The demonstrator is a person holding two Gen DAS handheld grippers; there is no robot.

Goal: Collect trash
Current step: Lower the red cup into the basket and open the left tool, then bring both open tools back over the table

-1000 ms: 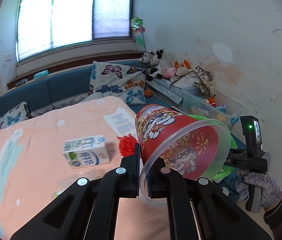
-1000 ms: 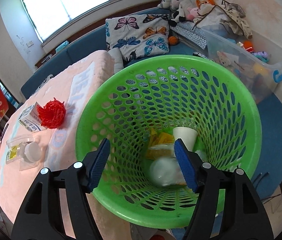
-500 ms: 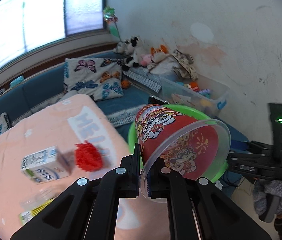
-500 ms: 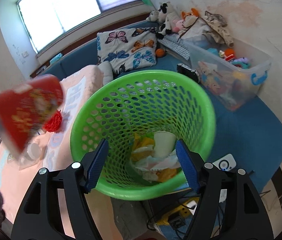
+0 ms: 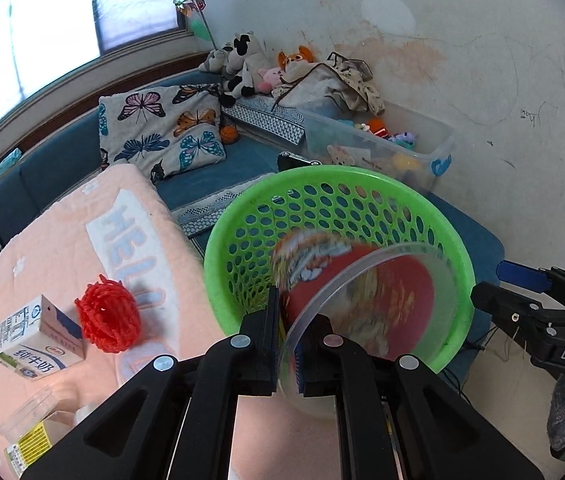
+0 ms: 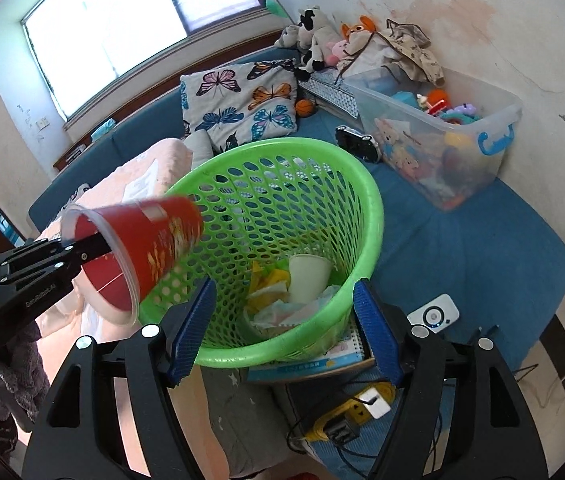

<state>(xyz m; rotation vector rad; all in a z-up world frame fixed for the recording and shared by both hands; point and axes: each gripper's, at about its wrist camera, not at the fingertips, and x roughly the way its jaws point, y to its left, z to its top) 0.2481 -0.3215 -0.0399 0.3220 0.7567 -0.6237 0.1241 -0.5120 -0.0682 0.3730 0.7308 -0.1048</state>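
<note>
My left gripper (image 5: 287, 334) is shut on the rim of a red printed noodle cup (image 5: 358, 296), blurred with motion and tipped over the green mesh basket (image 5: 242, 236). In the right wrist view the cup (image 6: 146, 248) hangs at the basket's (image 6: 362, 200) left rim, held by the left gripper (image 6: 94, 248). My right gripper (image 6: 282, 326) is open, its blue pads either side of the basket's near rim, not gripping. The basket holds a white paper cup (image 6: 308, 276) and crumpled wrappers (image 6: 270, 300).
On the pink table (image 5: 62, 240) lie a red mesh ball (image 5: 108, 320), a milk carton (image 5: 36, 340) and a clear plastic packet (image 5: 34, 436). A clear toy bin (image 6: 442, 140) stands on the blue sofa. A power strip (image 6: 346, 416) and books lie under the basket.
The left gripper has carried the red cup from above the table to over the basket's rim and tilted it down. The right gripper has drawn back from the basket.
</note>
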